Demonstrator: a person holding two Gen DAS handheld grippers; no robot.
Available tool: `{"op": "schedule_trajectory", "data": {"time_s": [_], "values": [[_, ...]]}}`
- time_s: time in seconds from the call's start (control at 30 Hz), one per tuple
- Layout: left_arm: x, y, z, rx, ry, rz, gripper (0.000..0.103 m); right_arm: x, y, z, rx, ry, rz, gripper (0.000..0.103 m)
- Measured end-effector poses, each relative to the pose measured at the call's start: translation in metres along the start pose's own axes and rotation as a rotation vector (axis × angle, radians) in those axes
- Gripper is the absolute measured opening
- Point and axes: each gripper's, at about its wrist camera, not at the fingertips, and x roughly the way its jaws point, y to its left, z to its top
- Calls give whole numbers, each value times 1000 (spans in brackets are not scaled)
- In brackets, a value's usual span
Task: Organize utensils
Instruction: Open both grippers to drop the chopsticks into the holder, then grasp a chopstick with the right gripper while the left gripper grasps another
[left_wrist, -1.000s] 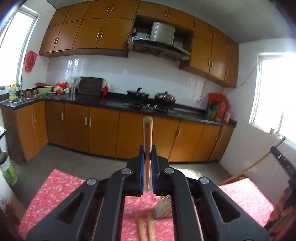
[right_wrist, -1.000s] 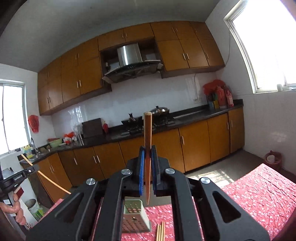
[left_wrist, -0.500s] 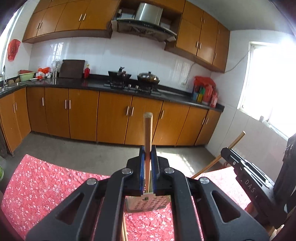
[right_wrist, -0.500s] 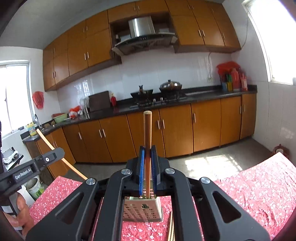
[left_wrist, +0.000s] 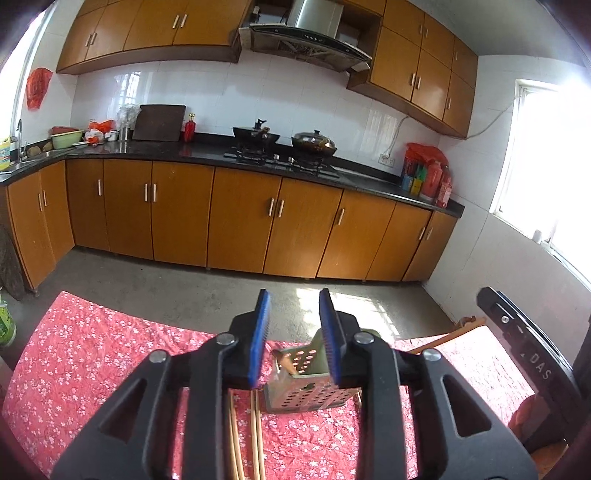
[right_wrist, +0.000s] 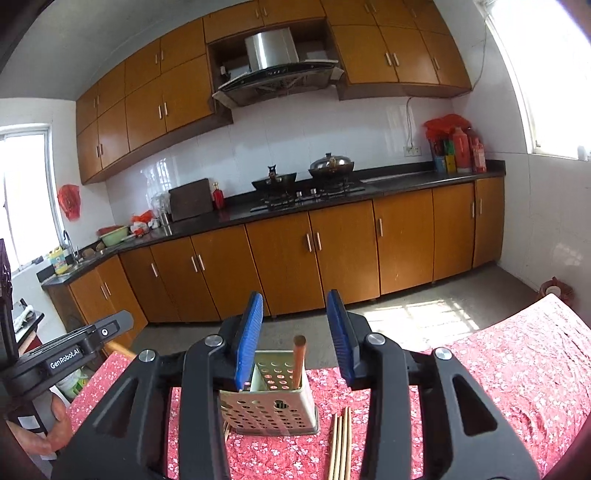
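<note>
Two grippers: your left gripper (left_wrist: 294, 341) and right gripper (right_wrist: 294, 336) are opening, nothing between the jaws.
Holder (right_wrist: 267, 397): on desk (right_wrist: 498, 369), one chopstick (right_wrist: 298, 354) inside.
Risk: loose chopsticks (right_wrist: 340, 441) beside holder may roll if you nudge them.

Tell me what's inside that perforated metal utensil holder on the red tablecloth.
One wooden chopstick stands upright in the utensil holder, top poking above the rim. The lower interior is hidden by its walls and the right gripper.

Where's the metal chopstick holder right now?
In the right wrist view, the perforated metal holder stands on the red floral tablecloth just beyond the right gripper, with loose chopsticks lying at its right.
</note>
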Motion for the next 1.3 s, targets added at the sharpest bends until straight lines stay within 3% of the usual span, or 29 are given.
{"op": "schedule_trajectory", "data": {"time_s": [0.13,0.27,0.4,0.47,0.63,0.73,1.0,1.07,1.3], "values": [[-30,14,-3,4,-21,53,42,-25,-12,-4,5,-8,-33,44],[-48,38,-29,22,19,121,50,-37,-29,-35,-5,73,-98,46],[-39,69,-78,29,138,185,50,-17,-49,-97,-11,283,-148,45],[-31,84,-105,18,206,202,50,-4,-55,-127,0,387,-140,35],[-14,94,-158,-7,333,167,50,17,-55,-181,21,553,-103,21],[-11,90,-179,12,369,144,50,22,-51,-196,7,588,-107,20],[-8,78,-193,7,402,76,48,24,-45,-209,-24,598,-86,16],[-6,73,-195,10,415,60,43,27,-45,-211,-53,598,-137,8],[3,60,-205,23,463,27,26,28,-69,-207,27,582,-204,8]]}}
